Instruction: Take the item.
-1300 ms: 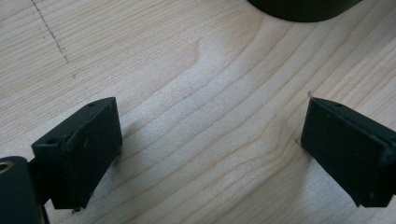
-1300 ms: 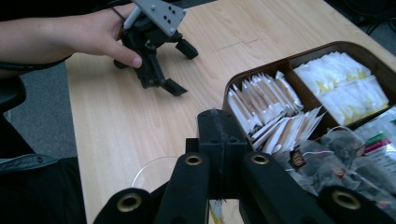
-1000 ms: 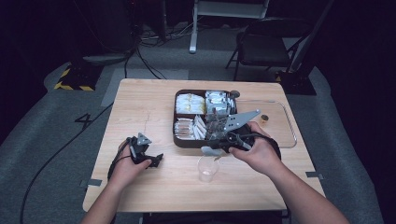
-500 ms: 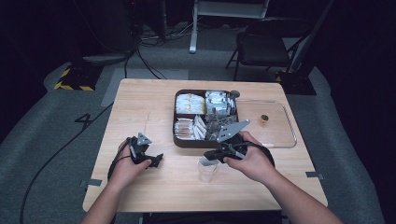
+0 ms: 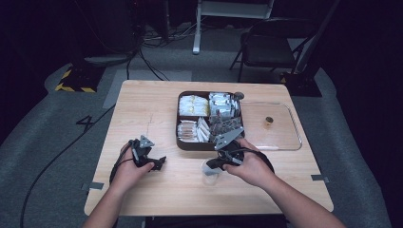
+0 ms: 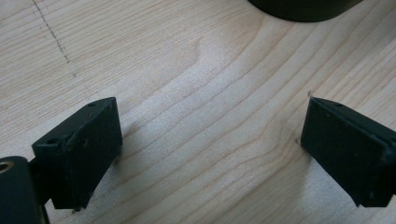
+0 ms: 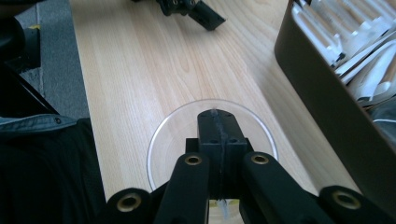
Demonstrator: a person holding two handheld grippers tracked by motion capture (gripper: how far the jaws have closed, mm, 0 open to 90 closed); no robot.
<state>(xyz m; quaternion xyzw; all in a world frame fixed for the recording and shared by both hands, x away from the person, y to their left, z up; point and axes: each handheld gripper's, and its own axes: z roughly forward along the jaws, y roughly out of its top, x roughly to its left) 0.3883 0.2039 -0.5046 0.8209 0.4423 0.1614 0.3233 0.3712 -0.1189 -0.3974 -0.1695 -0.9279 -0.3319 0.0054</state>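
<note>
A clear plastic cup [image 5: 209, 172] stands on the wooden table [image 5: 142, 109] just in front of a dark compartment tray [image 5: 180, 141]. My right gripper [image 5: 212, 165] reaches over the cup, and its jaws are pressed together at the cup's far rim. From the right gripper view the shut gripper [image 7: 214, 113] lies across the round cup [image 7: 163, 135], with a thin clear edge at its tip. Over at the left, my left gripper [image 5: 159, 164] rests low on the table. Its jaws [image 6: 210, 149] stand wide apart over bare wood.
The tray [image 7: 317, 93] holds several white and tan packets [image 5: 194, 105] in its compartments. A clear flat tray [image 5: 287, 142] lies to its right with a small brown object [image 5: 269, 121] in it. A chair [image 5: 266, 47] stands beyond the table.
My right gripper has come back and down from the tray's front edge to the cup. The left gripper and the cup have stayed put.
</note>
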